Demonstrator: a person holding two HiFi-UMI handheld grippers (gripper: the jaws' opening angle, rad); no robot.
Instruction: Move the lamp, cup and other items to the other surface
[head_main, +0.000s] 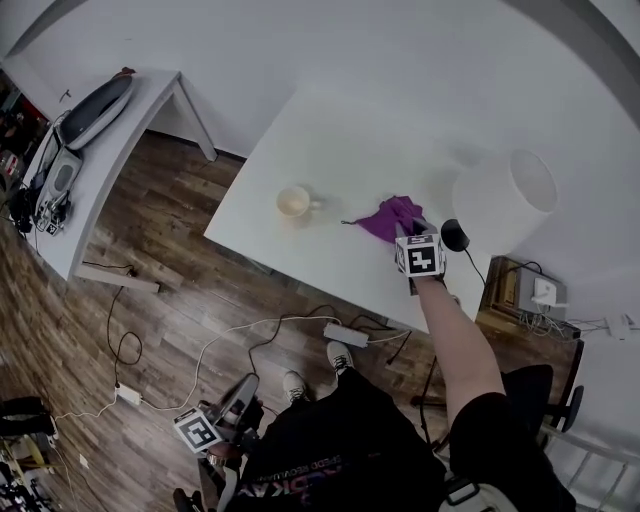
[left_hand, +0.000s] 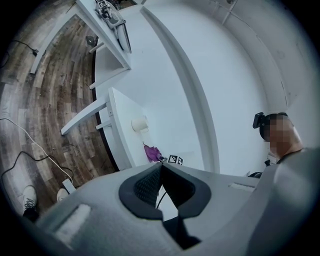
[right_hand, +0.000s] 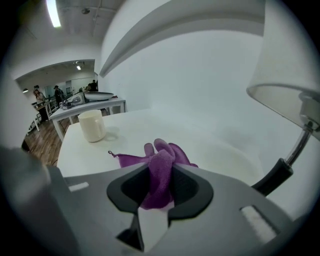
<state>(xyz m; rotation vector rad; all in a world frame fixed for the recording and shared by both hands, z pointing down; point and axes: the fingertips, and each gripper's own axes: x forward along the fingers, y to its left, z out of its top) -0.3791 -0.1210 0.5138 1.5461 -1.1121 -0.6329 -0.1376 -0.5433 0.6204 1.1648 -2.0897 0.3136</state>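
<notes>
On the white table (head_main: 320, 130) stand a cream cup (head_main: 293, 203) (right_hand: 92, 125) and, to the right, a white-shaded lamp (head_main: 505, 195) (right_hand: 290, 65) with a black base (head_main: 455, 236). Between them lies a purple cloth (head_main: 385, 217) (right_hand: 175, 152). My right gripper (head_main: 412, 228) (right_hand: 161, 167) is shut on a bunched fold of that cloth; the rest still trails on the tabletop. My left gripper (head_main: 243, 392) (left_hand: 161, 166) hangs low by the person's legs, away from the table, jaws shut with nothing in them. From it the cup (left_hand: 139, 124) and cloth (left_hand: 152, 152) show far off.
A second white table (head_main: 110, 160) stands at the left across the wooden floor, with a flat dark device (head_main: 98, 110) and other gear on it. A power strip (head_main: 345, 335) and cables lie on the floor by the near table edge. A small stand (head_main: 535, 290) sits behind the lamp.
</notes>
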